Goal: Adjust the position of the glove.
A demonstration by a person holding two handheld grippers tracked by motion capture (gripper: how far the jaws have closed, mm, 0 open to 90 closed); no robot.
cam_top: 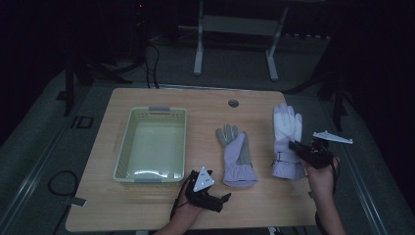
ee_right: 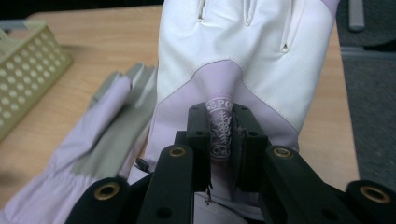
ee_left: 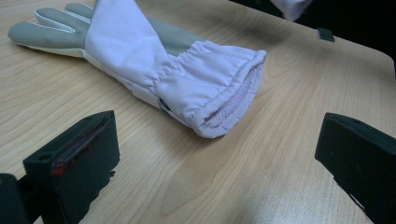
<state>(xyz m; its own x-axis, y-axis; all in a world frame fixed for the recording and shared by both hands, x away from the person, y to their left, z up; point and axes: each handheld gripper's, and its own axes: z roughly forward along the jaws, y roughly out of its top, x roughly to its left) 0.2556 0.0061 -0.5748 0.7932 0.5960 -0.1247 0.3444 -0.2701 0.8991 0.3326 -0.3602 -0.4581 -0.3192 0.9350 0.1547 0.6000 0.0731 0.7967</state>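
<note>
1. Left of centre in the high view, the basket (cam_top: 128, 131) waits, likely the destination.
2. Bottom centre, the left gripper (cam_top: 221, 199) rests with jaws wide, facing the grey-palmed glove (cam_top: 237, 155)'s cuff.
3. At right, the right gripper (cam_top: 294, 146) pinches a fold of the white glove (cam_top: 287, 128); best to lift slowly, keeping the pinch firm so the fabric does not slip.

I see a pale green perforated basket (cam_top: 152, 144) sitting on the left part of the wooden surface (cam_top: 195, 100). Beyond its far edge, a white metal frame (cam_top: 235, 29) stands on the grey floor (cam_top: 44, 147).
</note>
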